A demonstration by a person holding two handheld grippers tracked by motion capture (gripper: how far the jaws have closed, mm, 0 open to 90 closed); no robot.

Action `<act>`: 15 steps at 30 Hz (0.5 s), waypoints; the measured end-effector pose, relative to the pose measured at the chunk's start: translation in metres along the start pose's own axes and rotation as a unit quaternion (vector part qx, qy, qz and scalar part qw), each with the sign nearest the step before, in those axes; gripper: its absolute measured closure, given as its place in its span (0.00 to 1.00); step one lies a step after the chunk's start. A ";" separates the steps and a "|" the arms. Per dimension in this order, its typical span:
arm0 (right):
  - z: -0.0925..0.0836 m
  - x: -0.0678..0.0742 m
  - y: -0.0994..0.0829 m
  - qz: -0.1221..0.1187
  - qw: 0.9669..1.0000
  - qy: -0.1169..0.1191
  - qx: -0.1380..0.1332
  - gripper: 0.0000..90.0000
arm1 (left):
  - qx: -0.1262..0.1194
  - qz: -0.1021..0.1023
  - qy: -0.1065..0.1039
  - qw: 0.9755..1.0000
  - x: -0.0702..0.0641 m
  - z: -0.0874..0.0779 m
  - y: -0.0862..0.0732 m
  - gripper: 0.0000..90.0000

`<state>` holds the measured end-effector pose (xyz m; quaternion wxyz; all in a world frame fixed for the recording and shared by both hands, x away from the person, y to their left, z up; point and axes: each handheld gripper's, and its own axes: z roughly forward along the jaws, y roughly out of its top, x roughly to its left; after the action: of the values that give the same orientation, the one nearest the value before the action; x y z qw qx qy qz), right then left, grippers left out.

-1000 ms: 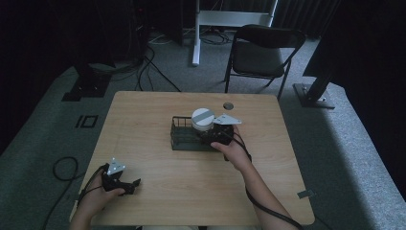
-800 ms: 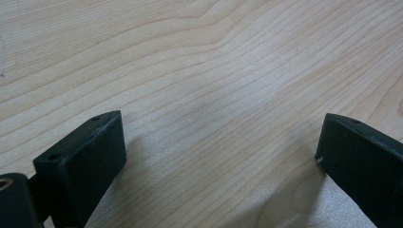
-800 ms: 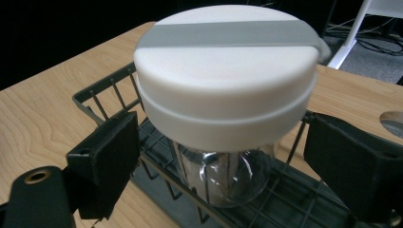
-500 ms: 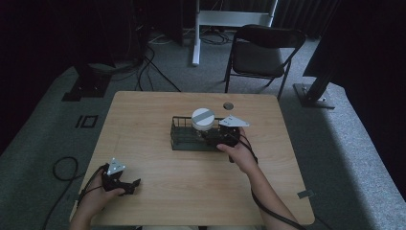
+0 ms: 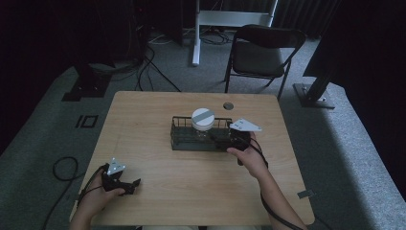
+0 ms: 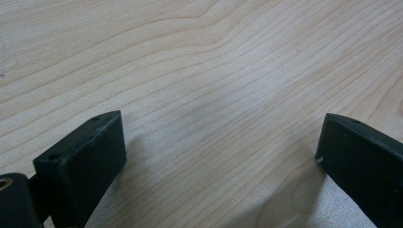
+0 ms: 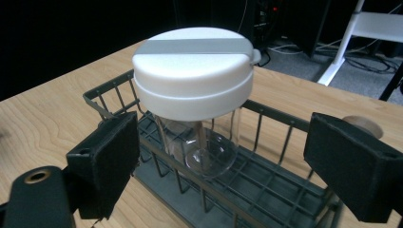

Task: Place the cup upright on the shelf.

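Backing off the jar (image 7: 192, 95), the right hand-held gripper (image 7: 228, 161) gapes wide, empty.

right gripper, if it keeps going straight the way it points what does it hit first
Probably the near wall of the wire basket, then the clear jar with the white lid standing inside it. The right gripper is open; depth is hard to judge.

One wire basket (image 5: 184, 139) mid surface (image 5: 143, 124). One clear jar (image 7: 199, 142) inside the basket, one white lid (image 5: 203, 118) on it. Two grippers: one (image 5: 221, 142) at the basket's right end, one (image 5: 135, 183) well apart from the basket near the surface's front-left corner. One folding chair (image 5: 261, 52) beyond the basket.
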<state>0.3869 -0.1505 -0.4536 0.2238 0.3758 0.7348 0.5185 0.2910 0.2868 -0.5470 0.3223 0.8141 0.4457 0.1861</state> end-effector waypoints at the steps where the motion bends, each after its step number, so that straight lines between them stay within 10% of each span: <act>1: 0.000 0.000 0.000 0.000 1.000 0.000 0.000 0.13 | 0.000 0.000 0.000 1.000 0.000 0.000 0.000 0.03; 15: -0.033 -0.015 -0.011 -0.002 1.000 -0.009 -0.010 0.13 | 0.000 0.000 -0.002 1.000 0.000 0.000 0.000 0.03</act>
<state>0.3684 -0.1838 -0.4528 0.2350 0.3765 0.7285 0.5218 0.2908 0.2865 -0.5471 0.3231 0.8144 0.4452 0.1846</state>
